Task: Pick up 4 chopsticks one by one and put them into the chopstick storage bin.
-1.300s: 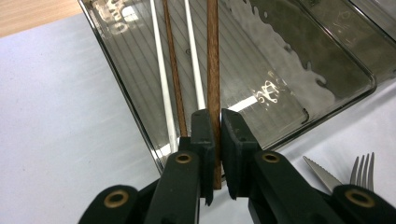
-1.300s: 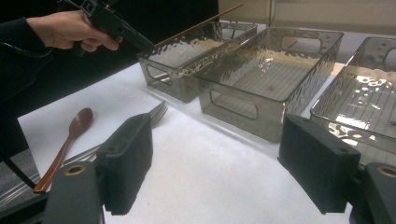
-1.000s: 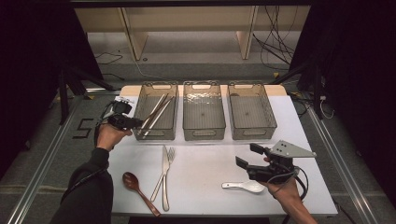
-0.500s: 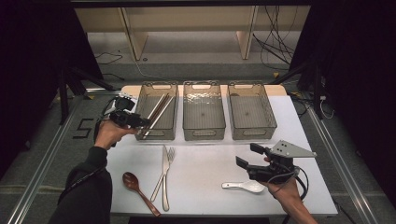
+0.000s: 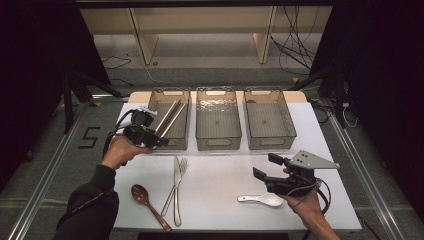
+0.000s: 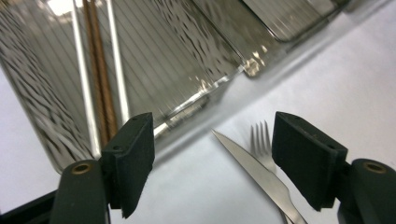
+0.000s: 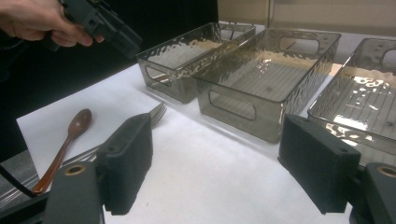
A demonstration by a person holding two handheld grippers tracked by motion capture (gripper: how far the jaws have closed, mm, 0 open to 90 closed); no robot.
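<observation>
**Chopsticks dropped in the left bin; cutlery waits on the mat**

Since the earlier frames, the left gripper (image 5: 150,138) has pulled back from the left bin (image 5: 170,145) toward the table's near-left side, and its jaws have just been opening; nothing sits between them now. The right gripper (image 5: 264,169) holds its place, jaws spread and empty, above the white spoon (image 5: 261,200).

The chopsticks (image 5: 170,117) lie slanted in the left bin, their upper ends propped on the rim nearest the left gripper. The middle bin (image 5: 218,142) and right bin (image 5: 270,140) look empty.

Risks, as I judge them: a careless sweep of the left gripper could nudge the propped chopsticks out over the rim. The knife (image 5: 176,187) and fork (image 5: 174,184) lie crossed and touching, so a grab at one may drag the other. The wooden spoon (image 5: 147,199) lies near the mat's front edge and could be pushed off.
</observation>
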